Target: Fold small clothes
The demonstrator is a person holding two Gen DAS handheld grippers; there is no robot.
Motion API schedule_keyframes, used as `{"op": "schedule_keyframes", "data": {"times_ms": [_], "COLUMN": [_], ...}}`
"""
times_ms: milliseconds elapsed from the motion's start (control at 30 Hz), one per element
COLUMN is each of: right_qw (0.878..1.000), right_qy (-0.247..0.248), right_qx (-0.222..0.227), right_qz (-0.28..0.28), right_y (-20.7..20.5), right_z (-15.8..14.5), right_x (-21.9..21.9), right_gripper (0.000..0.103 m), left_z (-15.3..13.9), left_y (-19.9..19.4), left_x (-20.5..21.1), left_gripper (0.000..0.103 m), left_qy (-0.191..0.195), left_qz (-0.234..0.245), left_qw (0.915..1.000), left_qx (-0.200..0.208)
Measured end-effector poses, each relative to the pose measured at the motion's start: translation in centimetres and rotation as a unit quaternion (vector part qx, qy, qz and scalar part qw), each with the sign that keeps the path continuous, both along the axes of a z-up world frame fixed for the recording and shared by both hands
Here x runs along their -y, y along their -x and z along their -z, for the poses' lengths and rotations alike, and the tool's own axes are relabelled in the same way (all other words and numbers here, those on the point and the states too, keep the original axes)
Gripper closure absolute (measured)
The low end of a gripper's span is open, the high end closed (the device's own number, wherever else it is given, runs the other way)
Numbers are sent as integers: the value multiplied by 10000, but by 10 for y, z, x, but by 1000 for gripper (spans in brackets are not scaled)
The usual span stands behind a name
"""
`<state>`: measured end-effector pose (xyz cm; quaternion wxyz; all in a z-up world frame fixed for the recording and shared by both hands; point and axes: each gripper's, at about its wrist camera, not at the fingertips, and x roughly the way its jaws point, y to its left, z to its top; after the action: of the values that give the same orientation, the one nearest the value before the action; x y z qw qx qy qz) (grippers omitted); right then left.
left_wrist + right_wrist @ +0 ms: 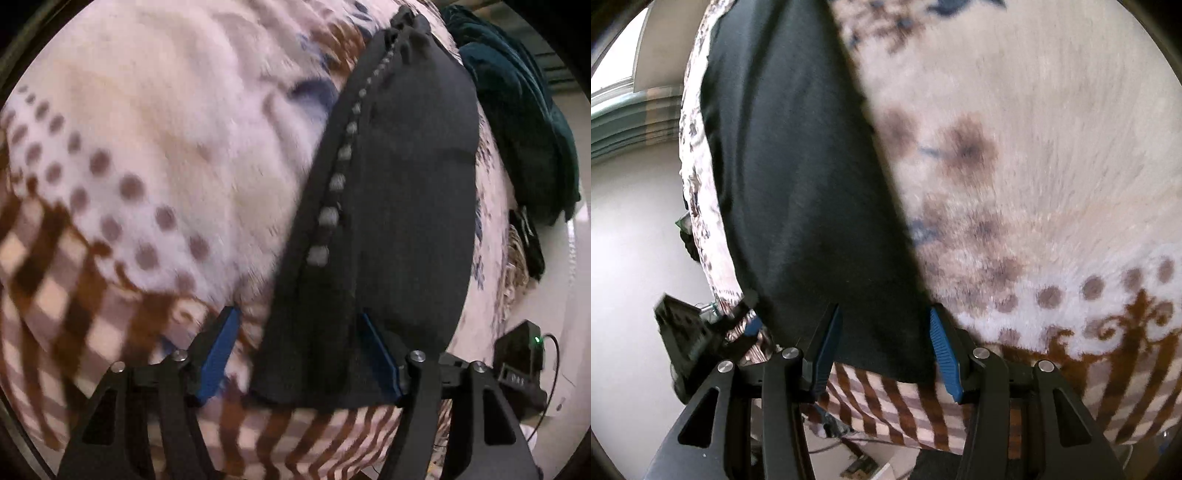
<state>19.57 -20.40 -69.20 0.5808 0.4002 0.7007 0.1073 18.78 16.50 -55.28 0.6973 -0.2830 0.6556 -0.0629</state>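
Spread flat across a plush, fuzzy blanket (155, 147) of cream pile printed with mauve dots, brown checks and blue sprigs: a long, dark, matte knit garment (399, 206), tapering to a bunched tip at the far end and edged along one seam with a row of small grey raised studs (334, 181). Near hem lying between the blue ribbed pads (221, 354) of the left tool (299, 354), spread wide on black angular linkage arms with silver pivot bolts; cloth overlapping the right-hand pad, the other pad bare above the checked pile. No grip visible.

From the right wrist, the same dark cloth (798, 177) seen smooth and faintly sheened, running away in a broad band beside the blanket's (1034, 147) shaggy cream nap. Right tool (884, 347) likewise gaping wide, its ridged blue pads (942, 343) flanking the garment's near edge, not pinching it.

Beyond the blanket's far edge in the left view: a crumpled teal velvety fabric (524, 122) heaped in soft folds, and lower down a boxy black device (521, 354) with a green lamp and trailing wire.
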Motion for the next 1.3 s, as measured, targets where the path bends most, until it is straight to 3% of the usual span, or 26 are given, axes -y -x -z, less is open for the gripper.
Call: {"op": "schedule_keyframes", "data": {"times_ms": [267,300,333,433,500,533,733,933,1100,1300], "right_qw": [9972,9964,9958,9934,9928,9929,9924,9867,9793,9729], "right_qy": [-733,-835,-910,-1125,-1156,-1142,-1132,-1267,-1243,-928], "right_qx": [57,81,93,189,284,307,462,949,1483,2036], "right_qz": [-109,-96,-89,-121,-130,-113,147,361,587,586], "right_y": [7,8,8,10,11,13,24,18,-13,-90], "right_z": [30,33,35,37,36,36,24,-27,-81,-131], "right_x": [-4,-3,-3,0,0,0,3,12,20,27], "right_gripper": [52,52,52,52,67,88,90,90,90,91], "left_z": [3,1,0,-8,-14,-18,-46,-99,-132,-153], "left_y": [-15,-13,-12,-4,-2,-2,-3,-21,-69,-177], "left_x": [13,17,19,24,29,31,28,25,28,34], "left_gripper": [34,51,79,92,93,93,94,94,94,95], "left_qy": [103,50,-29,-219,-330,-359,-323,21,365,484], "left_qz": [284,346,438,664,784,794,662,375,194,76], "left_qw": [9993,9991,9986,9964,9946,9942,9935,9896,9828,9736], "left_qx": [197,257,290,488,598,634,867,1390,1800,2229]}}
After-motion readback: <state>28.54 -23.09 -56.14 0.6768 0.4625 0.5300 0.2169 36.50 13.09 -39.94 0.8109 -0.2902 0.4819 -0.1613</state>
